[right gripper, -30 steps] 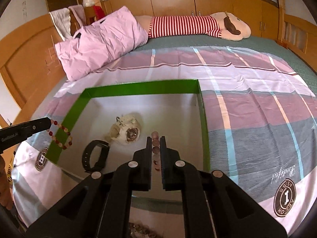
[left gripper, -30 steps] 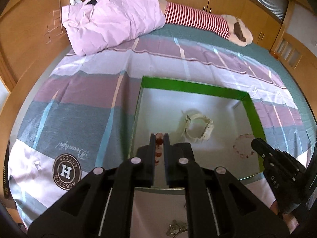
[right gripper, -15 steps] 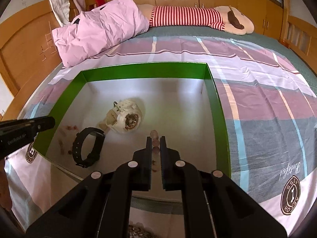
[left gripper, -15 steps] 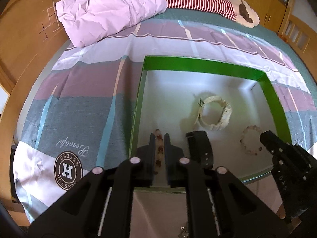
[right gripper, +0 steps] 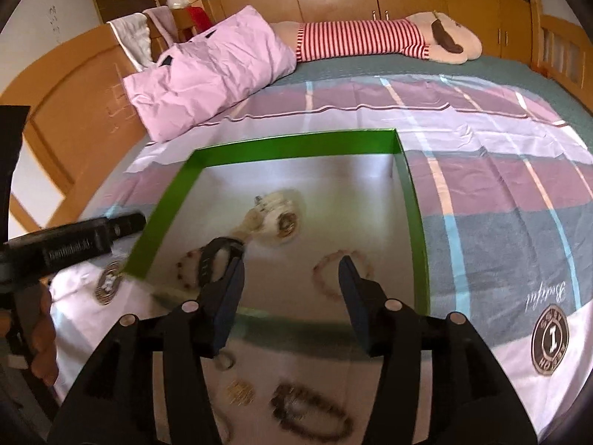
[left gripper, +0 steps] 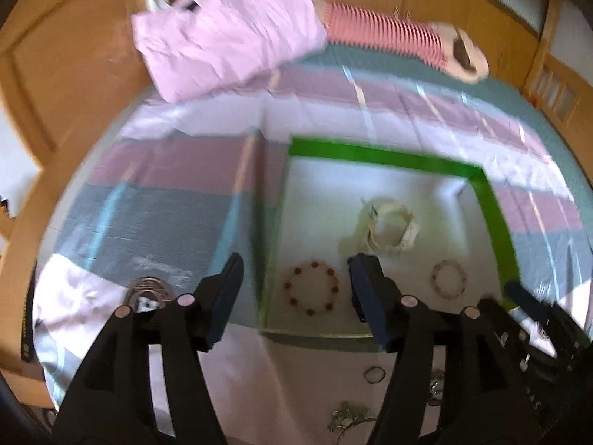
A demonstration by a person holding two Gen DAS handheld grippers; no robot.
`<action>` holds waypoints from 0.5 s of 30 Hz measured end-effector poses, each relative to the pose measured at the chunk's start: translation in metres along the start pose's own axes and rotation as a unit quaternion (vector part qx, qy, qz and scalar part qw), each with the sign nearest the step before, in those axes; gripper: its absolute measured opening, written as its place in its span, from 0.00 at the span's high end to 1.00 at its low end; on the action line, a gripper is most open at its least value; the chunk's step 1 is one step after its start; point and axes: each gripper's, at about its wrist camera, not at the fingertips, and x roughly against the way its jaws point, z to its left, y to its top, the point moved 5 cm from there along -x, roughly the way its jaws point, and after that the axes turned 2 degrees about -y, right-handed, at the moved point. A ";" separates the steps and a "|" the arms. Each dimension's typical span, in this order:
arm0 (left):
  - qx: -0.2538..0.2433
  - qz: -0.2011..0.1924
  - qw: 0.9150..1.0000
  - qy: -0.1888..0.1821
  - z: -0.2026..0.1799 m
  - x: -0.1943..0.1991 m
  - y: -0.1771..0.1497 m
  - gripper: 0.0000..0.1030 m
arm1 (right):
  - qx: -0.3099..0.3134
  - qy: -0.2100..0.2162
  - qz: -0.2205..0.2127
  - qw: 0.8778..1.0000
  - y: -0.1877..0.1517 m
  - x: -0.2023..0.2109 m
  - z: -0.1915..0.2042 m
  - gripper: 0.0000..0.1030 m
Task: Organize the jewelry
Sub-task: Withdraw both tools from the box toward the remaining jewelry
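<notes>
Four pieces lie inside the green tray [right gripper: 411,200]: cream watch [right gripper: 276,218], black watch [right gripper: 213,259], red-bead bracelet [left gripper: 310,288] and pale bracelet [right gripper: 343,272]. Both the left gripper [left gripper: 294,298] and right gripper [right gripper: 291,296] hover with fingers spread, holding nothing. Several pieces, including a dark beaded strand [right gripper: 309,413], wait on the bed's near edge.

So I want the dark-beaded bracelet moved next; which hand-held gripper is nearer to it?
Left. The left hand-held gripper hangs open right over the dark-beaded bracelet in the green box. The right hand-held gripper is open above the pale pink bracelet, across the box.
</notes>
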 end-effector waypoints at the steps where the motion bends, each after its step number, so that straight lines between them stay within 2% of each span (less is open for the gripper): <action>1: 0.001 -0.010 1.000 0.003 0.002 0.008 -0.001 0.30 | 0.001 0.005 0.004 1.000 -0.003 0.004 0.001 0.43; 4: -0.025 -0.017 1.000 -0.005 -0.005 0.029 -0.013 0.23 | 0.019 0.006 0.030 0.999 -0.019 0.010 0.003 0.41; 8: -0.084 0.026 0.995 -0.037 -0.030 0.024 -0.042 0.22 | 0.041 -0.022 0.077 0.996 -0.043 0.007 -0.002 0.41; 12: -0.132 0.045 0.990 -0.018 -0.045 0.017 -0.066 0.22 | 0.042 -0.050 0.121 0.990 -0.061 -0.006 -0.012 0.41; 15: -0.140 0.072 0.987 -0.016 -0.051 0.008 -0.082 0.22 | 0.051 -0.070 0.138 0.987 -0.068 -0.011 -0.017 0.41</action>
